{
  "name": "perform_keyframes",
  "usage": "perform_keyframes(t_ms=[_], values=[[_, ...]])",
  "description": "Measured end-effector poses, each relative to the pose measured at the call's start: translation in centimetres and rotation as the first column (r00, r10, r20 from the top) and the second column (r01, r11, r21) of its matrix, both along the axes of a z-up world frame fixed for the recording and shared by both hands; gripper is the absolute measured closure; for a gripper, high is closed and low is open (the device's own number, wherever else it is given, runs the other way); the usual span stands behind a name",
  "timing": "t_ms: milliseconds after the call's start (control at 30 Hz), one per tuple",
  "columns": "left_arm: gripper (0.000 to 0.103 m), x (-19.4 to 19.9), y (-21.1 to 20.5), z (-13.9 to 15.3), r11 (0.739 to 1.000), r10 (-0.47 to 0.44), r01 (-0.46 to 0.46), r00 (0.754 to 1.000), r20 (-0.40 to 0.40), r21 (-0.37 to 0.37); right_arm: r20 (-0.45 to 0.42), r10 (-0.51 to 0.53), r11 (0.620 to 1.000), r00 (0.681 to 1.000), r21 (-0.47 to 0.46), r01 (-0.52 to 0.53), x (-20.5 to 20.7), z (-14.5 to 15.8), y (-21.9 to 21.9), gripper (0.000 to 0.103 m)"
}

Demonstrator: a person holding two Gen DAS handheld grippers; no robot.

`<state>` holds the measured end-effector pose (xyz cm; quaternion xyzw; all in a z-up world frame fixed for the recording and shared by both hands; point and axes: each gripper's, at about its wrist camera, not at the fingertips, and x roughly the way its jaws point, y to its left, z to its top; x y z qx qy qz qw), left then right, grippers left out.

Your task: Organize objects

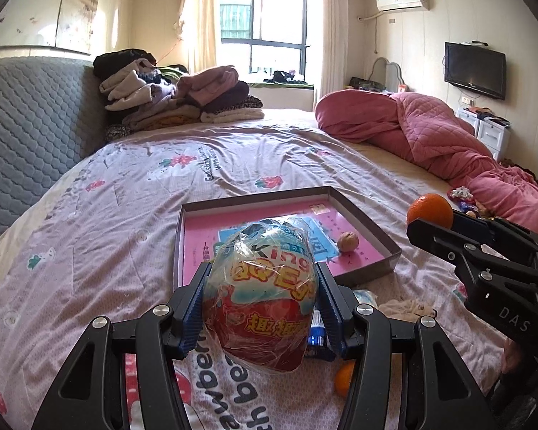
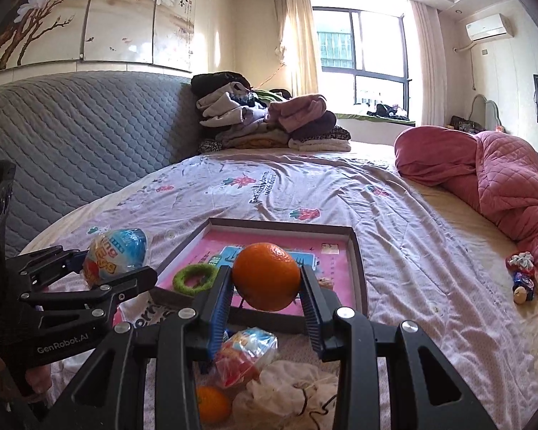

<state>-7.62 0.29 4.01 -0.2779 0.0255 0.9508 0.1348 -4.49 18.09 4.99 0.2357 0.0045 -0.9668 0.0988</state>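
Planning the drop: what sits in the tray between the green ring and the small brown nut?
Nothing loose: in the right wrist view only the tray's pink printed floor shows between the green ring and the small brown nut, though the held orange hides part.

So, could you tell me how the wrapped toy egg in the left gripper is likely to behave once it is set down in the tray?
The toy egg is rounded, so it may roll on the flat tray. Its crinkled plastic wrap looks glossy, so it could slip between the left gripper's pads.
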Motion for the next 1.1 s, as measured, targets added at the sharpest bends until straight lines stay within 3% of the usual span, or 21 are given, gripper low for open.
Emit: perform_keyframes(t_ms=[1100], values=[[0.046, -6.7, -0.3, 2.3, 0.999, 0.018, -0.021, 0.997, -0.072, -0.031, -0.062, -0.023, 0.997, 0.998, 0.069, 0.027, -7.1, 2.7, 0.5, 0.065]])
